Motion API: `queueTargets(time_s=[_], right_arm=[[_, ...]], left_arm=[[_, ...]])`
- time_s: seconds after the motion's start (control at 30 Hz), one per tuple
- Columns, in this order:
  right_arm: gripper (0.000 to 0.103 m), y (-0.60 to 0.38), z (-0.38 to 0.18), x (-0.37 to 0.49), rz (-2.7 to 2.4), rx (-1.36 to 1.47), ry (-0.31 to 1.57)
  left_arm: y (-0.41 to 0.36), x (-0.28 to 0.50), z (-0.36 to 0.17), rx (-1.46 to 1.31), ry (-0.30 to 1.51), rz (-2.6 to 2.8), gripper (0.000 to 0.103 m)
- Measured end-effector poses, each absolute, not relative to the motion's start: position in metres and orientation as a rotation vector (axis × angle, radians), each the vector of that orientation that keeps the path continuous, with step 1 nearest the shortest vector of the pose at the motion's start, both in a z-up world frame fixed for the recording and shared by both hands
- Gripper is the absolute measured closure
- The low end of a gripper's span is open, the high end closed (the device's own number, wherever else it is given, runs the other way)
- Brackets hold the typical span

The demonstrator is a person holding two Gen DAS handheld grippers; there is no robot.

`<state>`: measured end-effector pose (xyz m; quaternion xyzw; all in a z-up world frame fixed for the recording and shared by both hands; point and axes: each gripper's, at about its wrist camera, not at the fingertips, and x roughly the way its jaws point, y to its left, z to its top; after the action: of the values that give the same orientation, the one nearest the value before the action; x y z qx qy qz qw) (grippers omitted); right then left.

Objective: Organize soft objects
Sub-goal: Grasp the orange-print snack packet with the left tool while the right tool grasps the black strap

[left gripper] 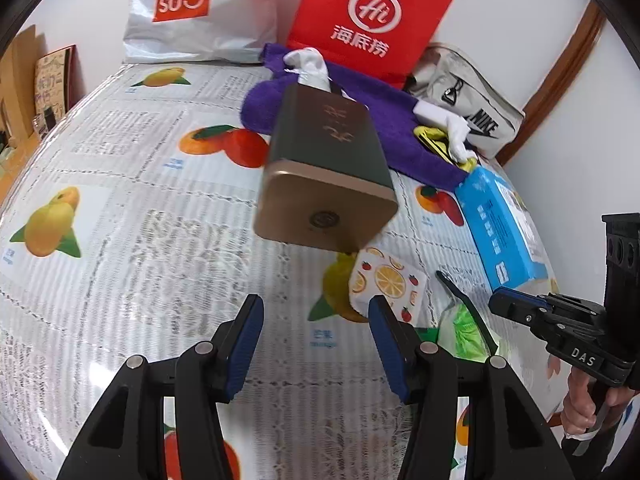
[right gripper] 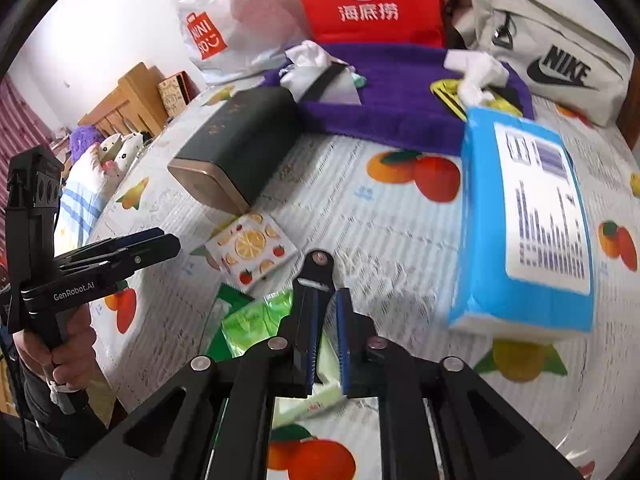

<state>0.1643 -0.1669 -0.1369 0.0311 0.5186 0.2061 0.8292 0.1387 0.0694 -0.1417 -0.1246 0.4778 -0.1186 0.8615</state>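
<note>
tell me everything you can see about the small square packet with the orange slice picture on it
The small square packet is a flat, soft-looking white pack printed with a large orange slice, smaller citrus pieces and strawberries. It lies flat on the fruit-print tablecloth, just in front of the gold end of the dark box; whether they touch is unclear. The green packet lies just beyond its near corner. Neither gripper touches it.

Red bag [left gripper: 370, 20], Miniso bag [left gripper: 200, 8] — perhaps wooden furniture [right gripper: 128, 100] beyond.
</note>
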Motion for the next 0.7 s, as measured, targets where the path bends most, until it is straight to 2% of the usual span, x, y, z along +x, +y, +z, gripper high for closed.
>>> queueTargets(time_s=[0.1,0.13,0.27,0.3,0.33,0.4,0.57,0.7], right_arm=[[0.064,-0.169,-0.142,0.165,0.461,0.140,1.104],[0.064,-0.166,-0.144,0.165,0.452,0.140,1.108],[0.064,-0.161,-0.162,0.169,0.456,0.166,1.164],[0.067,-0.160,-0.166,0.170,0.457,0.175,1.171],[0.076,-0.161,-0.165,0.169,0.464,0.190,1.157],[0.081,-0.164,-0.158,0.168,0.464,0.210,1.127],[0.081,-0.174,-0.139,0.165,0.454,0.205,1.042],[0.081,-0.178,-0.140,0.160,0.470,0.191,1.042]], left_arm=[[0.064,0.139,-0.143,-0.254,1.013,-0.253,0.051],[0.062,0.139,-0.144,-0.252,1.016,-0.254,0.051],[0.058,0.137,-0.144,-0.238,1.024,-0.256,0.051],[0.058,0.137,-0.145,-0.236,1.025,-0.255,0.051],[0.058,0.137,-0.145,-0.236,1.026,-0.253,0.051],[0.058,0.138,-0.146,-0.237,1.030,-0.250,0.051],[0.051,0.142,-0.146,-0.215,1.033,-0.254,0.051],[0.036,0.150,-0.148,-0.180,1.040,-0.275,0.051]])
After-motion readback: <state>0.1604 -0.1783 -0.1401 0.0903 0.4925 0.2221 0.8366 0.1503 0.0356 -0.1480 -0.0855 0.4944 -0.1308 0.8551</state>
